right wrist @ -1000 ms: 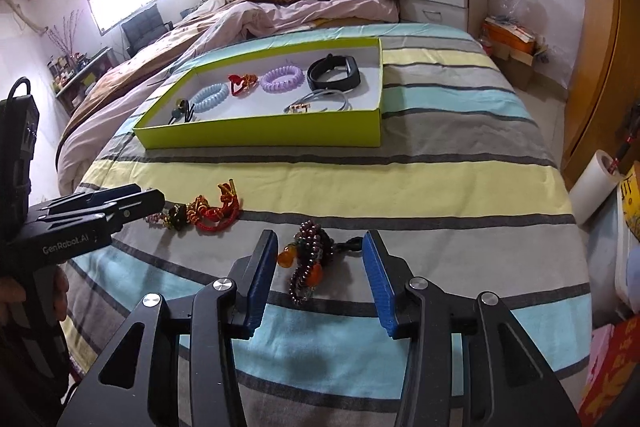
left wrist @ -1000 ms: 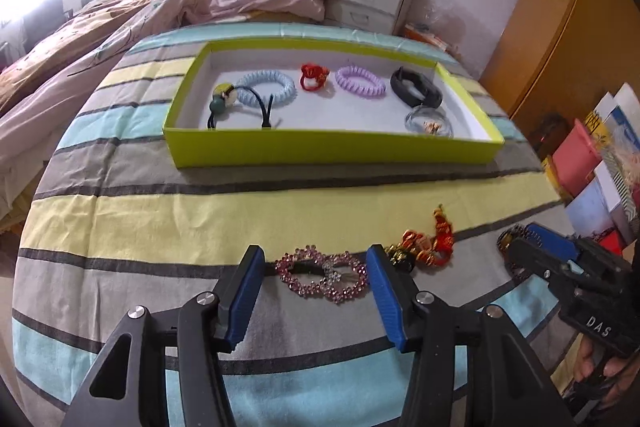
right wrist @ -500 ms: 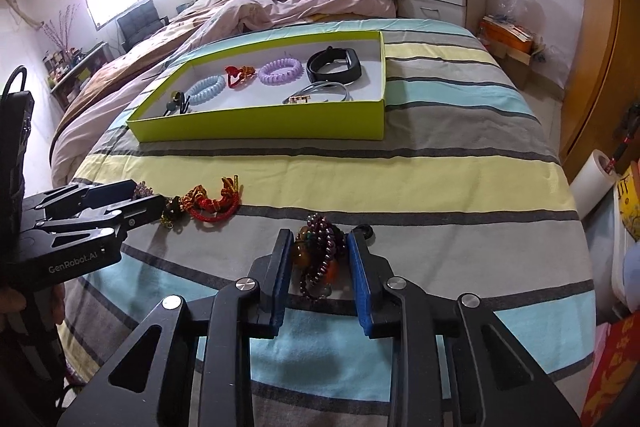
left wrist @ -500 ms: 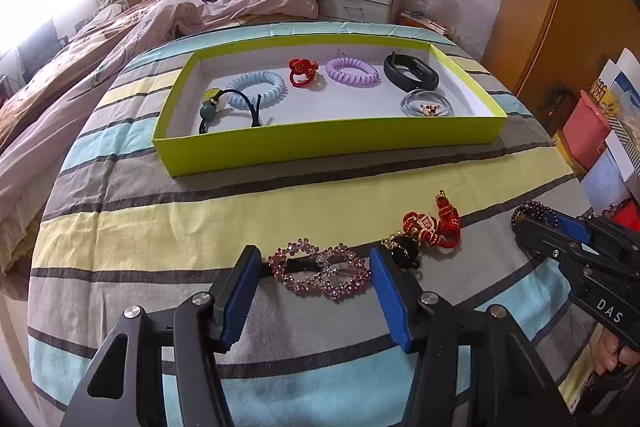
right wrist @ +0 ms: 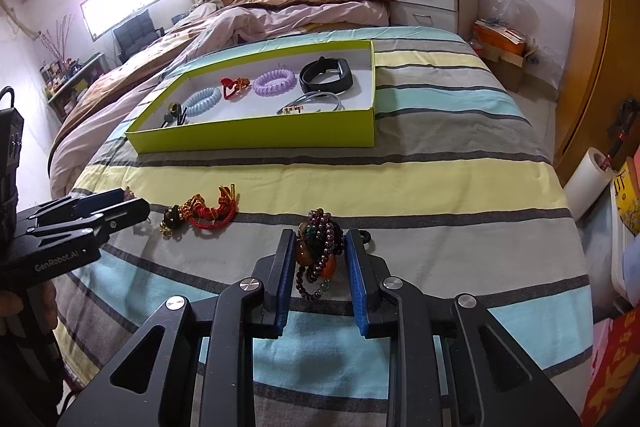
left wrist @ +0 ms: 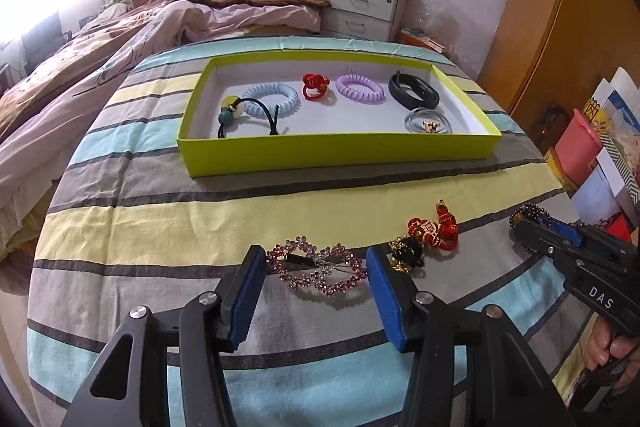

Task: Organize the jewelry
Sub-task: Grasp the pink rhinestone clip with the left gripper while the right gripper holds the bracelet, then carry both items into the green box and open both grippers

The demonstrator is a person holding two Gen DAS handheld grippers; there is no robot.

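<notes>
Striped bedspread (left wrist: 160, 227) between the shallow lime-green cardboard tray (left wrist: 336, 151) and the near jewelry is lying bare, offering open passage. Nearer than the tray, a pink rhinestone hair clip (left wrist: 318, 269), a red-and-gold knotted charm (left wrist: 430, 233) and a dark beaded bracelet bundle (right wrist: 318, 251) are obstructing.

Dark-red beaded bracelet (right wrist: 318, 255) (amber beads too) bunched on the striped bedspread (right wrist: 440, 195), lime tray (right wrist: 256, 137) beyond

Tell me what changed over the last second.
The right hand-held gripper closed in on the bead bracelet and is still closing, pads against it. The left hand-held gripper still straddles the pink clip, now closing slightly. The tray and its contents are unchanged.
</notes>
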